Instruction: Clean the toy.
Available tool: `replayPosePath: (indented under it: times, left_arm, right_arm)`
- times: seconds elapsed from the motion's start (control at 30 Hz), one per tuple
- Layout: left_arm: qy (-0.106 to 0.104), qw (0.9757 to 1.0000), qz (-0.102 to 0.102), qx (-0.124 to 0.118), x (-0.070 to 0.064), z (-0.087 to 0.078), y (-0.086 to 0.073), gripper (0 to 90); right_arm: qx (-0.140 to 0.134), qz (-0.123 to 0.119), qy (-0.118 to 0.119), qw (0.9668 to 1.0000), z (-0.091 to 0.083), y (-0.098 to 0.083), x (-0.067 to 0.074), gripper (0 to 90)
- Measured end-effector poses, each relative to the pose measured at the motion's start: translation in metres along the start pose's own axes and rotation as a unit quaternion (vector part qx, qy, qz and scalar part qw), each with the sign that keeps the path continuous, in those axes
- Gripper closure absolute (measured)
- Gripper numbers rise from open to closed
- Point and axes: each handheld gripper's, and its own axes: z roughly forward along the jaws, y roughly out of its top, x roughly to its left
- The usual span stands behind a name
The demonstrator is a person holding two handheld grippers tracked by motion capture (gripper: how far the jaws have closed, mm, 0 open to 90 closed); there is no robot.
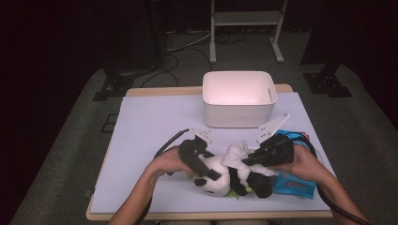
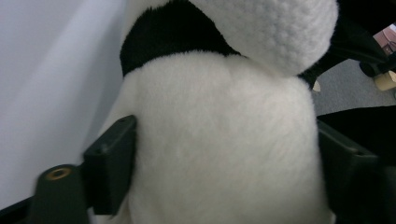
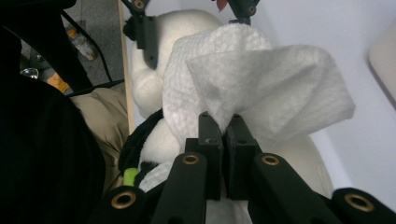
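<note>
A black-and-white panda plush (image 1: pixel 220 180) lies near the table's front edge. My left gripper (image 1: pixel 202 165) reaches in from the left and grips its white body (image 2: pixel 219 154), with a pad pressed into the fur on each side. My right gripper (image 1: pixel 248 160) comes in from the right, shut on a crumpled white wipe (image 1: pixel 234 153). In the right gripper view the wipe (image 3: pixel 261 79) fans out from the closed jaws of the right gripper (image 3: pixel 225 135), draped against the panda (image 3: pixel 144 88). The left gripper's jaws show beyond it.
A blue wipe pack (image 1: pixel 293 183) lies under the right hand at the table's right front. A white bin (image 1: pixel 239 101) stands at the back middle of the pale table cover (image 1: pixel 150 126). Beyond the table stands a metal rack's base (image 1: pixel 244 28).
</note>
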Motion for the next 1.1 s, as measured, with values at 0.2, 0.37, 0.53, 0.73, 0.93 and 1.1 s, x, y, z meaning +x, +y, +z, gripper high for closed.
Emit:
replayPosePath:
  times: [0.2,0.37,0.53,0.73,0.93,1.1]
  left_arm:
    - [-0.013,0.9994,0.008,-0.03,0.007,-0.011,0.007,25.3]
    - [-0.004,0.9986,0.033,-0.04,0.007,-0.02,0.025,28.1]
    - [0.029,0.9975,0.051,-0.038,0.009,-0.028,0.041,29.1]
    - [0.073,0.993,0.091,-0.022,0.015,-0.038,0.049,29.1]
    - [0.074,0.9924,0.098,-0.011,0.018,-0.027,0.032,25.1]
    - [0.079,0.9933,0.084,-0.001,0.011,-0.021,0.021,16.6]
  right_arm:
    - [-0.007,0.001,-0.015,0.9999,-0.014,0.004,-0.002,86.2]
    - [-0.005,0.005,-0.033,0.9994,-0.027,0.007,-0.008,86.1]
    - [-0.005,0.01,-0.044,0.9989,-0.033,0.011,-0.019,86.0]
    - [-0.007,0.023,-0.049,0.9985,-0.034,0.017,-0.039,86.0]
    - [0.003,0.028,-0.031,0.9991,-0.018,0.013,-0.04,86.1]
    - [0.011,0.019,-0.027,0.9994,-0.007,0.011,-0.029,86.4]
